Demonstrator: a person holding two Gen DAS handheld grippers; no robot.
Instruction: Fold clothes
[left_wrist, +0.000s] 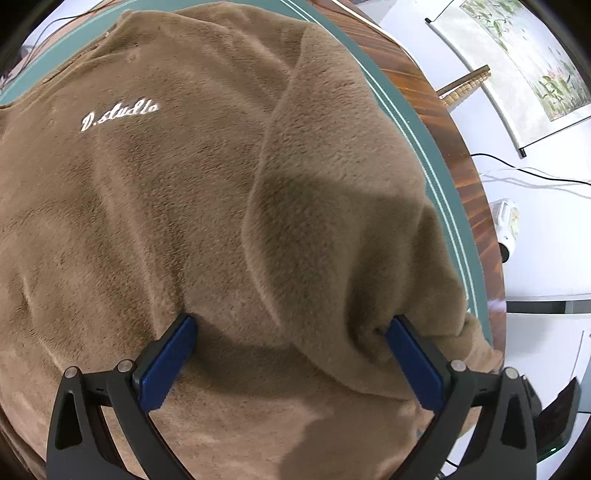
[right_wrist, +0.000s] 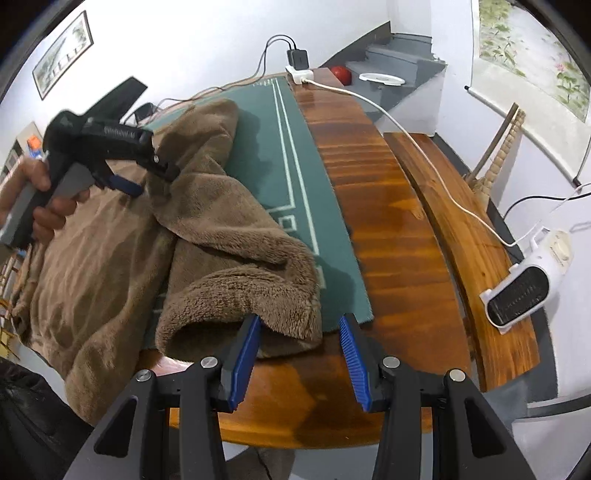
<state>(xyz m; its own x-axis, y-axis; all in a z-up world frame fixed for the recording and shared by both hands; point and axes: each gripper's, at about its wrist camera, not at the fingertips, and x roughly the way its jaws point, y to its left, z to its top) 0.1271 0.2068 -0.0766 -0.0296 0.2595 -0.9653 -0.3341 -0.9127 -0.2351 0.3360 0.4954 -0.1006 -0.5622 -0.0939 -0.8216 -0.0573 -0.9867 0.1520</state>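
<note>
The brown fleece sweater (right_wrist: 110, 258) is lying on the green mat (right_wrist: 266, 155) over the wooden bench (right_wrist: 388, 221). The left hand-held gripper (left_wrist: 291, 325) is spreading wide over its folded sleeve (left_wrist: 332, 184) — seemingly unclamped. The right hand-held gripper (right_wrist: 299, 325) is standing parted at the cuff (right_wrist: 240, 306) — not pinching it.

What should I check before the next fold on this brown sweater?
1. Right gripper free of cloth: not ok, the sleeve cuff lies against its left finger.
2. Left gripper open over the brown sweater: ok.
3. Sleeve laid flat: not ok, bunched.
4. Sweater on the green mat: not ok, the cuff overhangs the wooden table.
5. White cable clear of the sweater: ok.
</note>
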